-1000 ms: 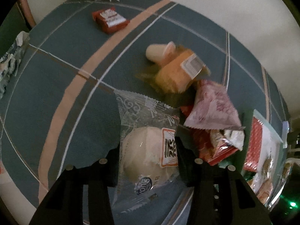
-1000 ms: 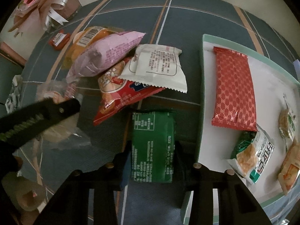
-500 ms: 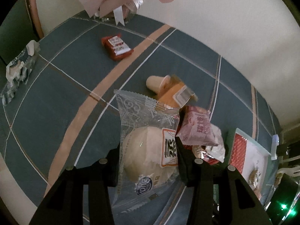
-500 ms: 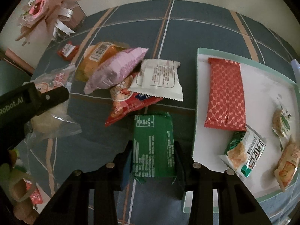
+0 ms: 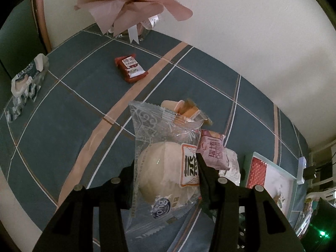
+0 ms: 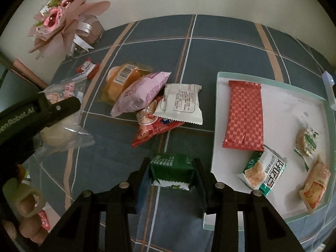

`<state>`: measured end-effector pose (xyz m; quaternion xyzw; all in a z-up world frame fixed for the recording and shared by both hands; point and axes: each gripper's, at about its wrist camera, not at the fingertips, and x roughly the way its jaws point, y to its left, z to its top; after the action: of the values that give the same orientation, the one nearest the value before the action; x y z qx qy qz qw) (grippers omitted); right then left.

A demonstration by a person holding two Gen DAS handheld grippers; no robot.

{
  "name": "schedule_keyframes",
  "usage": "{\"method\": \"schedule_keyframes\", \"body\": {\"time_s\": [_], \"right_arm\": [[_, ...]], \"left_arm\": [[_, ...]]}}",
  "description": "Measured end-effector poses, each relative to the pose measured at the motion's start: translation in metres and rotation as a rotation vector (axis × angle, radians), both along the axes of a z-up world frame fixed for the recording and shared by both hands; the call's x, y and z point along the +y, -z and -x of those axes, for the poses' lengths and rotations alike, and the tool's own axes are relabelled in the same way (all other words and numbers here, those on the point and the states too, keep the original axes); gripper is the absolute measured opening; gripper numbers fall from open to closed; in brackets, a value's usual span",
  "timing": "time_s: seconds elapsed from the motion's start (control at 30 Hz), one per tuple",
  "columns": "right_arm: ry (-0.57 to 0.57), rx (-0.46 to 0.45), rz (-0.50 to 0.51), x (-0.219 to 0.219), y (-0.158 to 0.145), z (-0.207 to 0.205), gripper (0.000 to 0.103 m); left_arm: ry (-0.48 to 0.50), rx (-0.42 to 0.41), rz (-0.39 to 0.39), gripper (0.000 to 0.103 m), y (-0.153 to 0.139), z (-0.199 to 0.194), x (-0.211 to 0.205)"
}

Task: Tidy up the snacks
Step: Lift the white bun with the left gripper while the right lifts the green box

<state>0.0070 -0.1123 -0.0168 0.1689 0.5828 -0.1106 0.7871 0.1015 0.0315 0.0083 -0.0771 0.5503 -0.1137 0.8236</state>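
My left gripper (image 5: 166, 174) is shut on a clear-wrapped pale bun (image 5: 163, 168), held above the blue plaid tablecloth; from the right wrist view that bun (image 6: 61, 126) hangs at the left. My right gripper (image 6: 171, 172) is shut on a green snack packet (image 6: 171, 168), lifted off the cloth beside the white tray (image 6: 218, 113). A pile remains on the cloth: an orange bread pack (image 6: 124, 82), a pink packet (image 6: 140, 94), a white packet (image 6: 180, 103) and a red packet (image 6: 155, 128). On the tray lie a long red bar (image 6: 244, 113) and several small snacks.
A wrapped rose bouquet in a glass vase (image 6: 61, 21) stands at the table's far edge by the wall. A small red packet (image 5: 130, 69) lies near it. A dark striped bag (image 5: 25, 84) sits at the left edge. A hand (image 6: 23, 210) holds the left gripper.
Both grippers have risen with their packets, so the table looks farther away. The green packet has tipped end-on between the right fingers. The bouquet has come into the left wrist view.
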Motion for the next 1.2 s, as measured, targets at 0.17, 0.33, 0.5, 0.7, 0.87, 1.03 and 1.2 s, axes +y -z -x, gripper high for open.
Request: {"method": "schedule_keyframes", "body": {"time_s": [0.17, 0.33, 0.5, 0.7, 0.87, 1.03, 1.2], "right_arm": [[0.0, 0.004, 0.002, 0.005, -0.001, 0.002, 0.041], [-0.008, 0.032, -0.011, 0.009, 0.012, 0.0, 0.039], [-0.036, 0.053, -0.017, 0.015, 0.019, -0.002, 0.039], [-0.051, 0.097, -0.041, 0.021, 0.035, -0.005, 0.04], [-0.044, 0.124, -0.03, 0.021, 0.046, -0.007, 0.042], [-0.007, 0.123, -0.047, 0.013, 0.047, -0.006, 0.051], [0.035, 0.111, -0.05, 0.002, 0.046, -0.004, 0.06]], "left_arm": [[0.01, 0.001, -0.002, 0.049, 0.0, 0.0, -0.001], [0.012, 0.007, -0.003, 0.049, 0.0, -0.001, 0.0], [0.007, 0.019, -0.006, 0.049, 0.002, -0.002, -0.001], [0.014, 0.043, -0.026, 0.049, 0.012, -0.003, -0.007], [0.016, 0.122, -0.051, 0.049, 0.039, -0.008, -0.013], [0.012, 0.167, -0.043, 0.049, 0.053, -0.009, -0.015], [0.012, 0.166, -0.039, 0.05, 0.053, -0.008, -0.016]]}}
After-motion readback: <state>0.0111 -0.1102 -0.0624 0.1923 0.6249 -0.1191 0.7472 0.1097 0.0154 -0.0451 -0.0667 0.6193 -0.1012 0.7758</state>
